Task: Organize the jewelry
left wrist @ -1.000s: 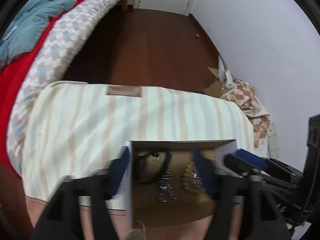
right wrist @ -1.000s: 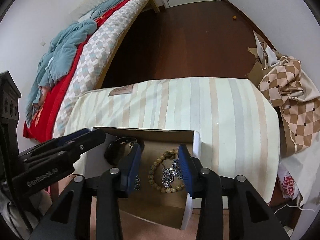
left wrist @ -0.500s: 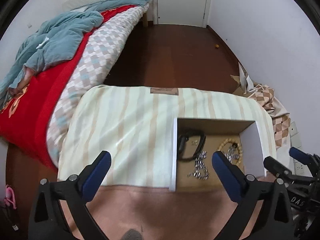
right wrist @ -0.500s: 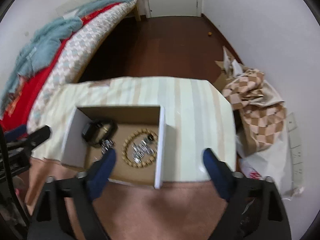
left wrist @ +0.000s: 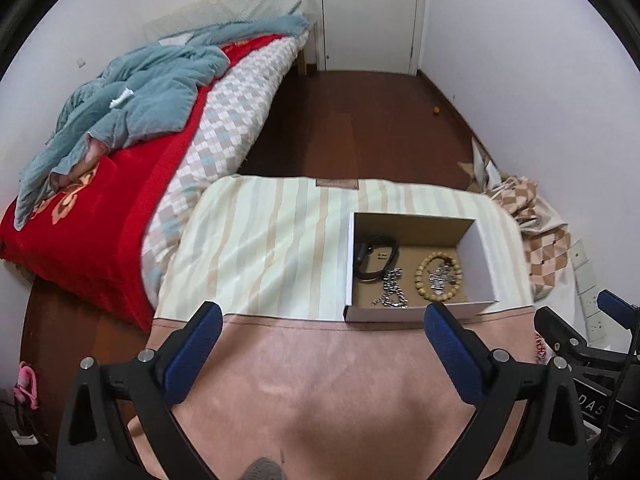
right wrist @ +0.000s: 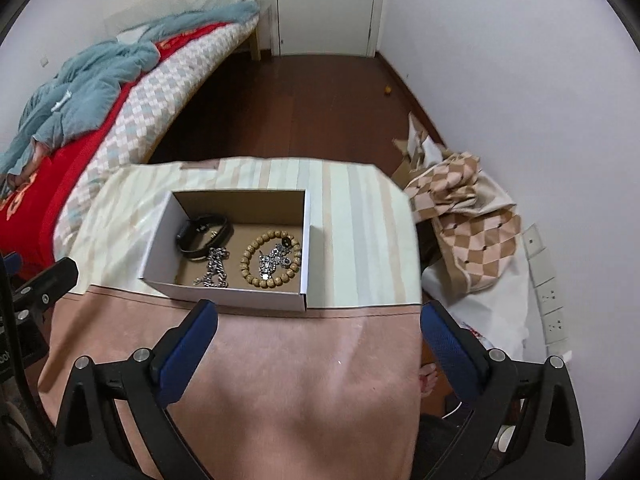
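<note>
An open white cardboard box [left wrist: 486, 252] [right wrist: 160, 240] stands on a striped cloth. Inside lie a black band [left wrist: 376, 258] [right wrist: 204, 232], a silver chain [left wrist: 392, 292] [right wrist: 214, 266], a wooden bead bracelet [left wrist: 438, 274] [right wrist: 272, 258] and a silver ornament [right wrist: 274, 260] within the bracelet. My left gripper [left wrist: 320, 314] is open and empty, well back from the box over the pink cloth. My right gripper [right wrist: 320, 312] is open and empty, just in front of the box.
The table carries a striped cloth [left wrist: 272, 240] and a pink cloth [left wrist: 320, 380]. A bed with a red cover [left wrist: 100, 200] lies to the left. A checkered fabric pile [right wrist: 468, 216] sits at the right by the wall. A white door [left wrist: 370, 12] is at the back.
Both grippers have pulled up and back from inside the box and opened wide. The jewelry stays in the box.
</note>
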Available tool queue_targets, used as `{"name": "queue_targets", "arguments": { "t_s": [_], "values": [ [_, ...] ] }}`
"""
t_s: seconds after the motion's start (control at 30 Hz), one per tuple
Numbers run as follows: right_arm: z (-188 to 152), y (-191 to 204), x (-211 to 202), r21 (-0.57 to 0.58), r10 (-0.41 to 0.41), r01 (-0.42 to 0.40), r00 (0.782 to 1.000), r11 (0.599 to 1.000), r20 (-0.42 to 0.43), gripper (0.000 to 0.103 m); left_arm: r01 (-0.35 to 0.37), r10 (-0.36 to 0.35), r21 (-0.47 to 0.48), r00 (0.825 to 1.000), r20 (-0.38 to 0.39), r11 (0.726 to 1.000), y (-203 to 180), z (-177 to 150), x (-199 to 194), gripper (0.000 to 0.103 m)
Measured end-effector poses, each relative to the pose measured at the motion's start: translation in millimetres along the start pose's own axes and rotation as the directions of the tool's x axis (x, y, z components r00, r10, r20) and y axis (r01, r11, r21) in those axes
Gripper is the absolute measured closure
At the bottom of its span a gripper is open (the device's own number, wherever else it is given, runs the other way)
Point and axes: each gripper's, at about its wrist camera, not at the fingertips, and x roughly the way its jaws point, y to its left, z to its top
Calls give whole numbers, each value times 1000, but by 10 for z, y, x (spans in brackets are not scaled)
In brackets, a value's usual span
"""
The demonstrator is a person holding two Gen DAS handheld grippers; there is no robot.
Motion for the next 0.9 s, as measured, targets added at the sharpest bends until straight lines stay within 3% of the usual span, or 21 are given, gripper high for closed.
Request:
{"name": "queue_targets", "arguments": {
  "t_s": [0.33,0.57,0.9],
  "values": [
    [-203,-13,-1145,3,6,-7,990,1000,138,1,28,-26,-11,994,106,1000,31,-174,-976,0],
    [-351,-61,-1954,14,0,-4,969,1000,246,0,22,-21,-8,985,168,1000,89,-321,-1561,0],
    [-509,-65,-2519,3,18,-20,956,1000,292,0,31,-30,1,982,188,1000,118,-426,-2030,0]
  ]
}}
